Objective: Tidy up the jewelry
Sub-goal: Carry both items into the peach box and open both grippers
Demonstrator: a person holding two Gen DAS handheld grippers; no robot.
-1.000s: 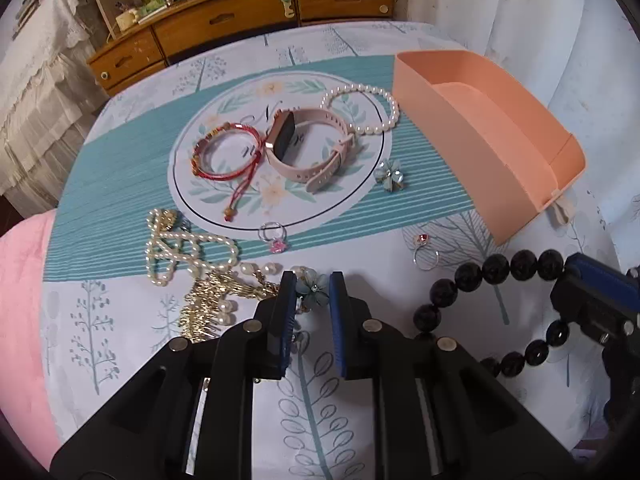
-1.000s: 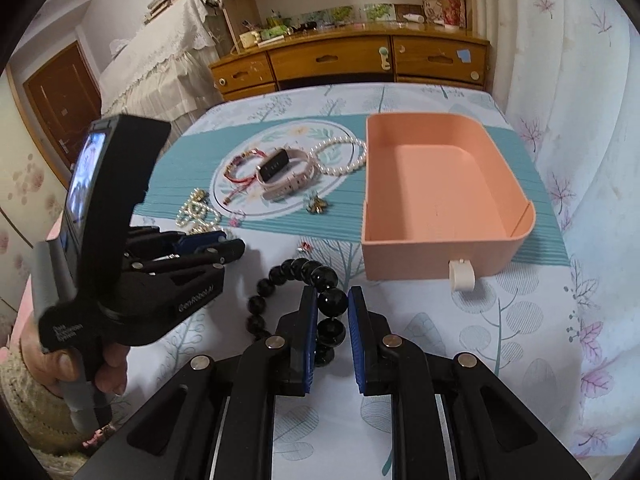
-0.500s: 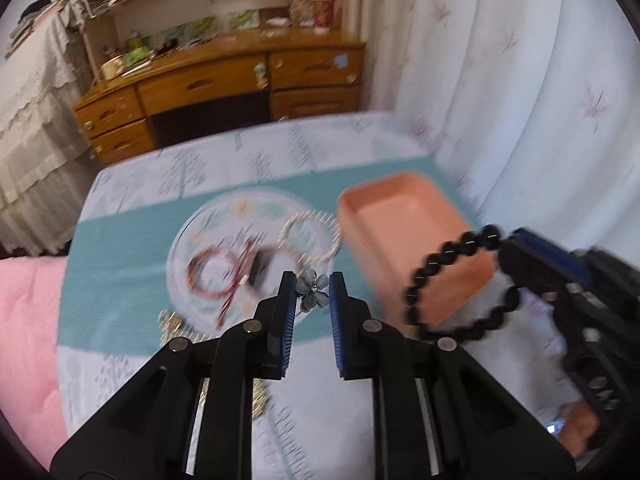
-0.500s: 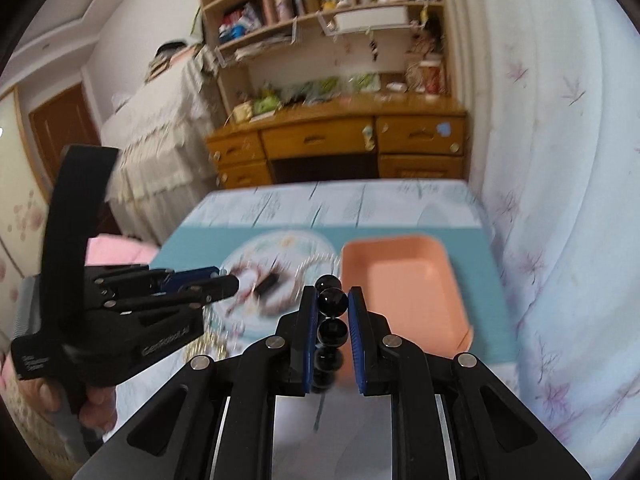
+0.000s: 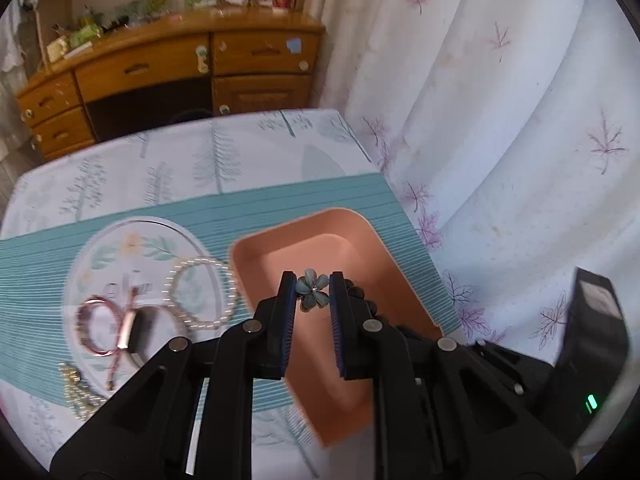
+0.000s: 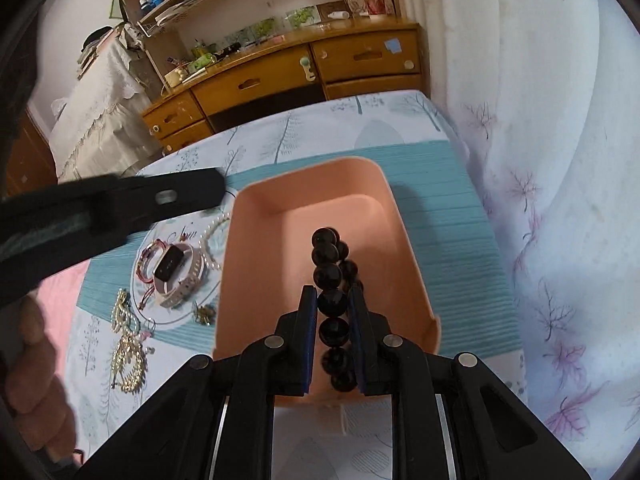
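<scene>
My left gripper (image 5: 312, 292) is shut on a small teal flower brooch (image 5: 313, 289) and holds it above the peach tray (image 5: 280, 240). My right gripper (image 6: 332, 304) is shut on a black bead bracelet (image 6: 326, 256), which hangs over the same tray (image 6: 256, 264). On the cloth left of the tray lie a pearl bracelet (image 5: 200, 292), a pink watch (image 6: 176, 272), a red cord bracelet (image 5: 96, 328) and gold and pearl chains (image 6: 126, 344).
The table has a teal patterned cloth (image 5: 48, 260) and stands against a white curtain (image 5: 500, 140) on the right. A wooden dresser (image 5: 168, 68) stands behind it. The left gripper's body (image 6: 100, 208) crosses the right wrist view.
Both grippers lifted their pieces off the cloth and moved right over the tray. The brooch and the black bracelet now hang above the tray's inside.
</scene>
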